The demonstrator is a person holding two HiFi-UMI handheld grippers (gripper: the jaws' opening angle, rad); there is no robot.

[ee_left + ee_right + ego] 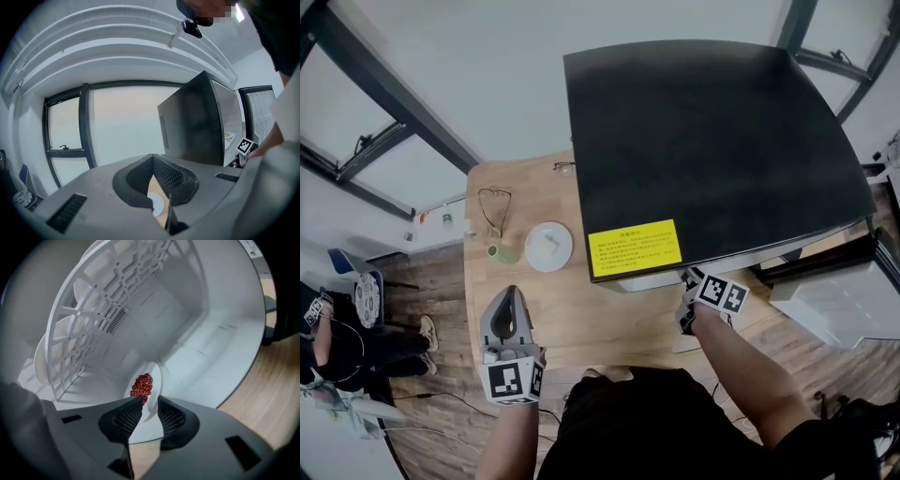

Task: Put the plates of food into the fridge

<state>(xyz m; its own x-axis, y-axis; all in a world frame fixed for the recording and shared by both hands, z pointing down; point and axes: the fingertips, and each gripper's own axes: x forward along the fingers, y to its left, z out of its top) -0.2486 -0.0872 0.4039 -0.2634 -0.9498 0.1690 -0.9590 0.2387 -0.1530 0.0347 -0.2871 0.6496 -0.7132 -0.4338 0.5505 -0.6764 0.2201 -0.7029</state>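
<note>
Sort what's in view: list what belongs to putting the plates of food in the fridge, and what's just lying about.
Job: fridge; plate of red food inside it, between the right gripper's open fingers; white plate on the table.
Lying about: green cup; glasses; second pair of glasses.

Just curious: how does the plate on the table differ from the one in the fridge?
The table plate lies on the tabletop, untouched; the fridge plate sits inside, rim between the right gripper's parted jaws. The fridge plate carries red food; the table plate looks nearly bare. Both are white.
</note>
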